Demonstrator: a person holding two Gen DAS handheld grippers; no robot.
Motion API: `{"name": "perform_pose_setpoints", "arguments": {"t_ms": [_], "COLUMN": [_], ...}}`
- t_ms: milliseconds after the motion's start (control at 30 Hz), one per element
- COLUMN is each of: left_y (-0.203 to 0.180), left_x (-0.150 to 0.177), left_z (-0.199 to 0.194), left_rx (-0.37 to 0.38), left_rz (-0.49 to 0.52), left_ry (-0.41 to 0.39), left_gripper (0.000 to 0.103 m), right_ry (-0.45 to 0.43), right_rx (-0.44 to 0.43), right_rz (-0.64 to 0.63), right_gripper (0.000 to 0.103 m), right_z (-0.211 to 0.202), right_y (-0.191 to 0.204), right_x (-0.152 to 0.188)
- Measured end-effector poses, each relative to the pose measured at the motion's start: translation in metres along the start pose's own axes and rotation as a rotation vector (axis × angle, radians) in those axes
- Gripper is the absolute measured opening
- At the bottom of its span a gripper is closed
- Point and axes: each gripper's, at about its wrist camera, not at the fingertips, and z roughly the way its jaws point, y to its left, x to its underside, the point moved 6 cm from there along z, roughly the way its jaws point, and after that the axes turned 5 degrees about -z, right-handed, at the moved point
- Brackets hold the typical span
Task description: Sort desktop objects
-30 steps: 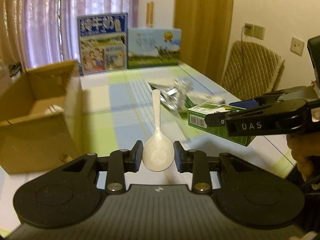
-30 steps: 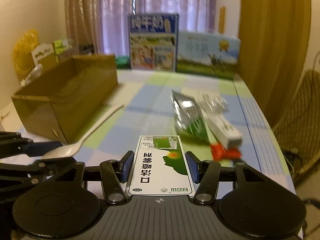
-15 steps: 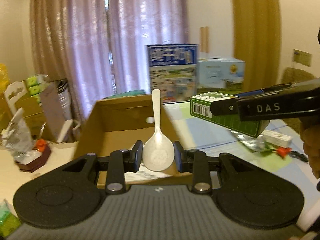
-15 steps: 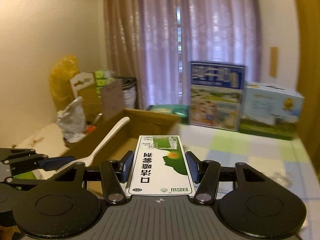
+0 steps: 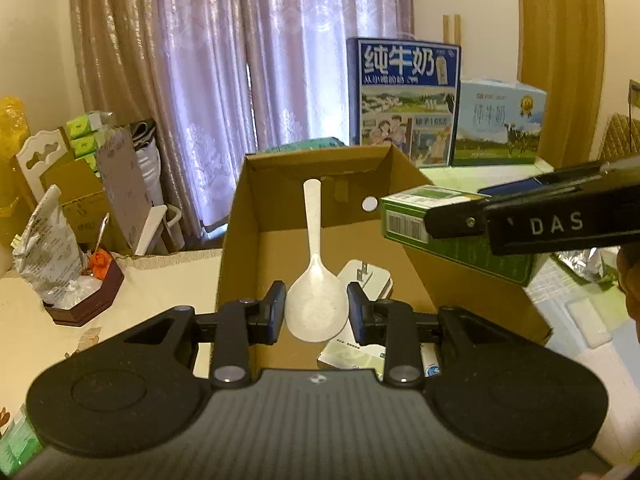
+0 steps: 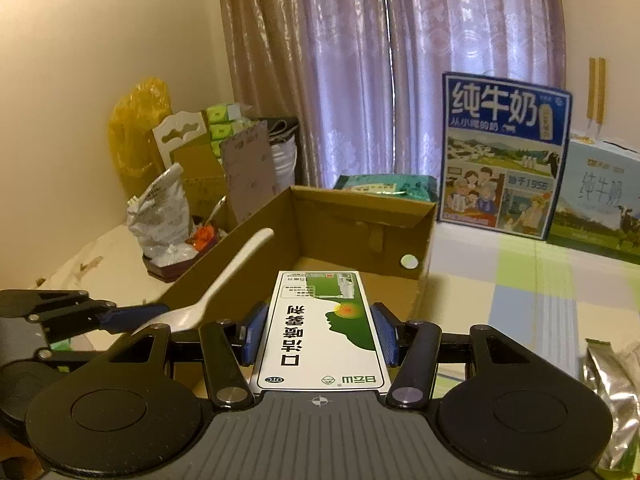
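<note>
My left gripper (image 5: 316,310) is shut on a white plastic spoon (image 5: 314,280), bowl between the pads and handle pointing forward over the open cardboard box (image 5: 236,216). My right gripper (image 6: 318,334) is shut on a green-and-white medicine box (image 6: 322,332), held above the near edge of the cardboard box (image 6: 360,208). In the left wrist view the right gripper (image 5: 452,222) comes in from the right with the medicine box (image 5: 440,232) over the cardboard box's right wall. The right wrist view shows the spoon (image 6: 224,280) and left gripper (image 6: 132,316) at the lower left. A white charger plug (image 5: 366,276) and a small pack (image 5: 352,354) lie inside the box.
Two milk cartons (image 5: 404,96) (image 6: 600,196) stand behind the box on the checked tablecloth (image 6: 520,300). A silver foil bag (image 6: 612,392) lies at the right. Left of the table sit a white bag (image 5: 44,248), a dark tray (image 5: 86,300), tissue packs and a chair back.
Both grippers swung left from the table's middle to above the cardboard box, carrying the spoon and the medicine box. The box interior is now in view below them.
</note>
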Motion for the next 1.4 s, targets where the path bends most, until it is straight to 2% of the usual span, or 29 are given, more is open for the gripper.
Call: {"name": "perform_pose_setpoints", "arguments": {"t_ms": [167,367,533,700,900,1133,1400], "left_y": [0.000,0.007,0.013,0.010,-0.009,-0.043,-0.088], "left_x": [0.004,0.009,0.009,0.011,0.019,0.029,0.046], "left_z": [0.009,-0.004,-0.022,-0.040,-0.060,-0.083,-0.097], "left_rx": [-0.003,-0.018,-0.030,-0.036,-0.027,0.002,0.030], "left_rz": [0.024,-0.012,-0.037,-0.062,-0.096,-0.108,-0.095], "left_ry": [0.007,-0.020,-0.041,-0.054,-0.054,-0.047,0.010], "left_gripper": [0.029,0.032,0.032,0.036,0.040,0.044,0.059], "right_ry": [0.018,0.030,-0.010,-0.040,-0.054,-0.033,0.033], "right_rx": [-0.004,-0.005,-0.043,-0.016,0.049,0.126,0.215], "right_rz": [0.001,0.008,0.012,0.026,0.058,0.113,0.164], "right_gripper": [0.052,0.053,0.055,0.058,0.066,0.075,0.088], "right_z": [0.011,0.018,0.012,-0.017,-0.062,-0.118,-0.167], "right_y": [0.003,0.006,0.008,-0.003,-0.026,-0.052,-0.091], "right_x": [0.006,0.011,0.006,0.006,0.024,0.069,0.125]}}
